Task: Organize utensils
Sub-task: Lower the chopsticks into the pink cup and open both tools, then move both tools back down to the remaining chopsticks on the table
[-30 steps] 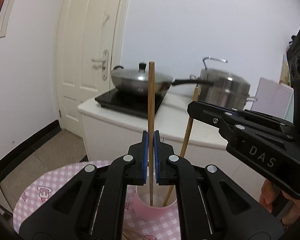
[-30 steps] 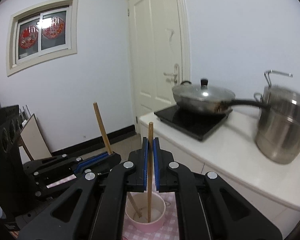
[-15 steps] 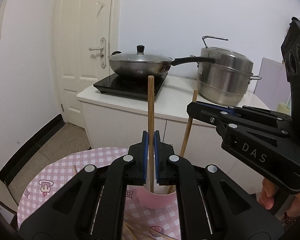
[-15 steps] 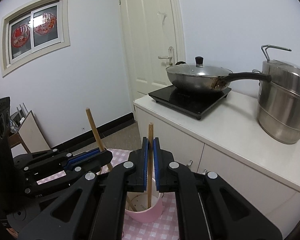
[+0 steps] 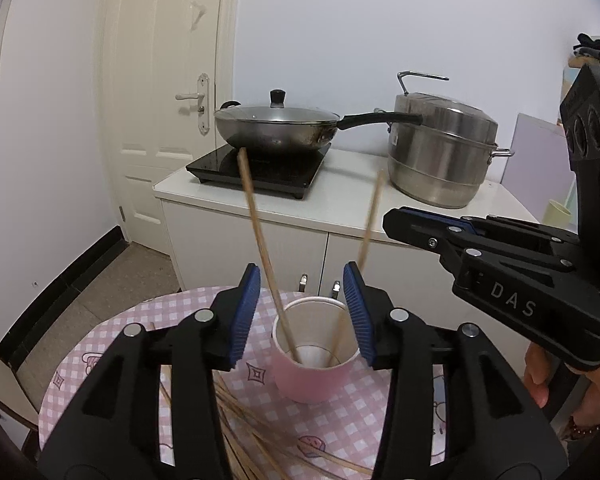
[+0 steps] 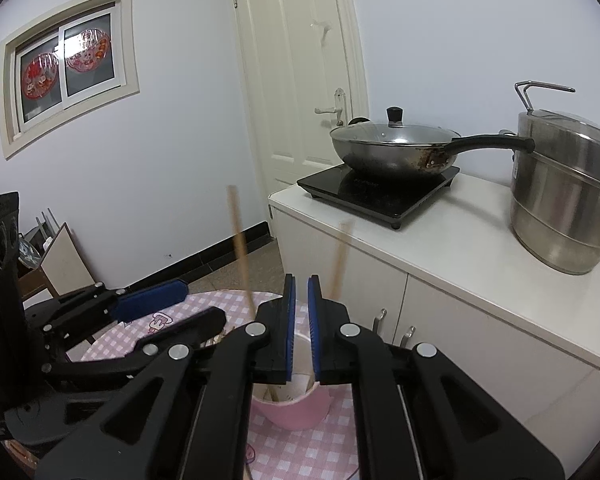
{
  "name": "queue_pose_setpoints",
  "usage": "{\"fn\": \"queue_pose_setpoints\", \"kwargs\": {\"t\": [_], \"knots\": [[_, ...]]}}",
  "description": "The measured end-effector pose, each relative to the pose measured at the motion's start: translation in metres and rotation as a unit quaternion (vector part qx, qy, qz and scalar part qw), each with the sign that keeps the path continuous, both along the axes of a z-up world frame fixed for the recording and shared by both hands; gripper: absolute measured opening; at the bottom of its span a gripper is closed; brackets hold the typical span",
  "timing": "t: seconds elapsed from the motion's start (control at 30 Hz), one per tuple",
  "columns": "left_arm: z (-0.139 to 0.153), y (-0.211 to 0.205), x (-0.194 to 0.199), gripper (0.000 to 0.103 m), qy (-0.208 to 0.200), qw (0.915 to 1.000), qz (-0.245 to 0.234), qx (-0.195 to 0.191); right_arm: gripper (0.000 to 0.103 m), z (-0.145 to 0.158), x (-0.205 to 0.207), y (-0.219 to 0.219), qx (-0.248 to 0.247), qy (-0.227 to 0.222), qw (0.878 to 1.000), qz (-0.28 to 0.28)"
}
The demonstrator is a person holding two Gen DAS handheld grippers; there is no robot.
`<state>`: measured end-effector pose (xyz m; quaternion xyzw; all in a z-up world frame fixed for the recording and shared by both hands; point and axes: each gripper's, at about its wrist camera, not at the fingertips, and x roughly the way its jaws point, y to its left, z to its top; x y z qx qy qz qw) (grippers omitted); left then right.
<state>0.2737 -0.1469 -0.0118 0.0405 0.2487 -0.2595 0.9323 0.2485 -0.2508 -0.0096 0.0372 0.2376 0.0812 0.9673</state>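
Chopsticks, wooden, two standing in pink cup [image 5: 314, 368] on bench [image 5: 112, 344]; more loose nearby.
Light, stiff, slick; grip mid-shaft. Left gripper [image 5: 304, 314] fingers just opened, empty; right gripper [image 6: 301, 328] fingers slightly apart, apparently empty.

Two chopsticks [image 5: 260, 236] lean apart in the pink cup [image 5: 314, 376], leaving a free gap above its mouth. Loose chopsticks [image 5: 252, 432] clutter the table [image 5: 112, 344] near its front edge. Behind the far edge, the white cabinet [image 5: 240, 240] blocks passage.
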Motion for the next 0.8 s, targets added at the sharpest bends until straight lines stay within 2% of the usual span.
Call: {"fn": "queue_pose_setpoints", "kwargs": {"t": [0.2,0.4,0.8], "knots": [[0.005,0.012,-0.012,0.045,-0.004,1.0000,0.006,0.004,0.018,0.002,-0.017,0.003,-0.001,-0.003,1.000,0.004],[0.005,0.038,-0.028,0.051,-0.005,0.9994,0.023,0.027,0.019,-0.003,-0.032,0.025,-0.011,0.003,0.999,0.033],[-0.033,0.105,-0.031,0.051,0.063,0.9947,0.069,0.042,0.019,-0.042,-0.021,0.101,-0.029,0.057,0.992,0.110]]}}
